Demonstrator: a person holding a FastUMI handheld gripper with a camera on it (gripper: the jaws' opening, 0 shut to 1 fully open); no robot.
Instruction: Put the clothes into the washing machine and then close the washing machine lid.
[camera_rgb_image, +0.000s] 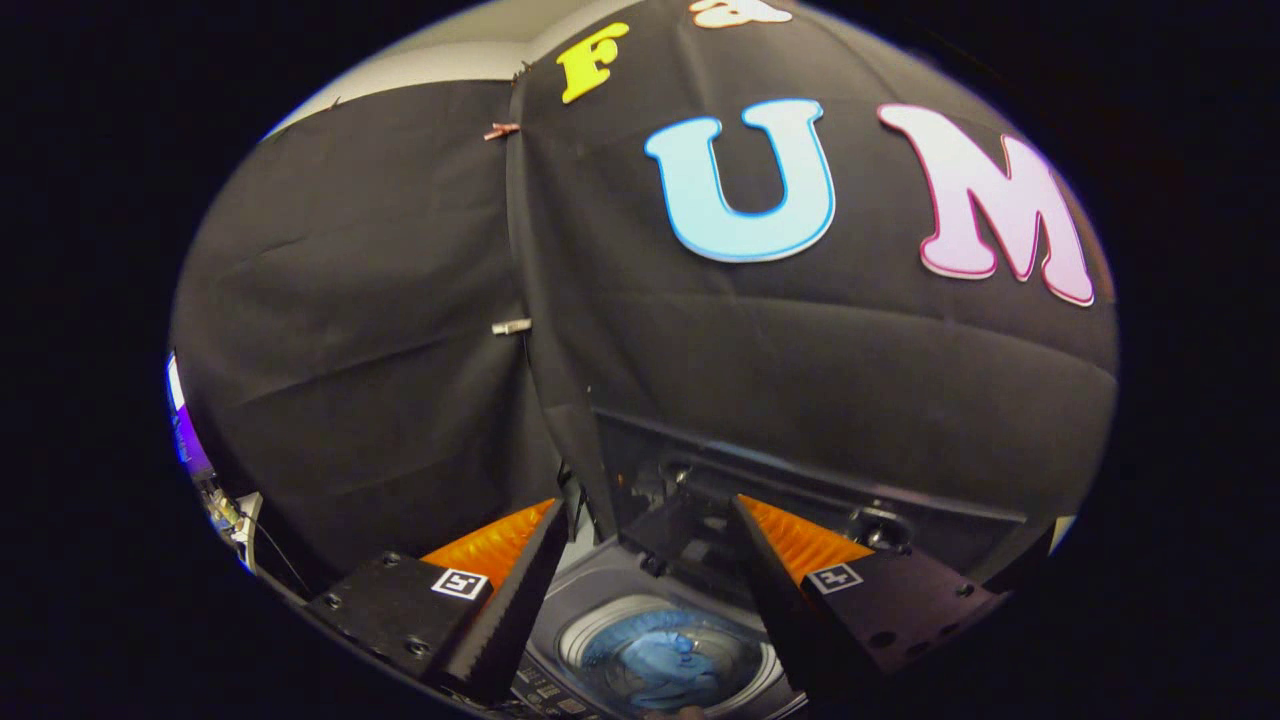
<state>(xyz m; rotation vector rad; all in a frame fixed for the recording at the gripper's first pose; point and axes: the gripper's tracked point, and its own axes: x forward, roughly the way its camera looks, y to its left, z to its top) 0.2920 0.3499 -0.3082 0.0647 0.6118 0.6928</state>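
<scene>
Blue clothes (665, 655) lie in the washing machine (600, 585) drum, below the hand-held gripper (650, 520); fingers spread wide, holding nothing.

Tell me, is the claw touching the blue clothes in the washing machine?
Apart. In the gripper view the open claw hangs above the washing machine; the blue clothes lie down in the drum.

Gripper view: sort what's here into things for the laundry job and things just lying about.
Job:
- washer, top open
- blue clothes in its drum
- raised lid behind
- claw, open, empty, above the drum

Lying about:
- clips on the wall cloth
- cable beside the washer
</scene>
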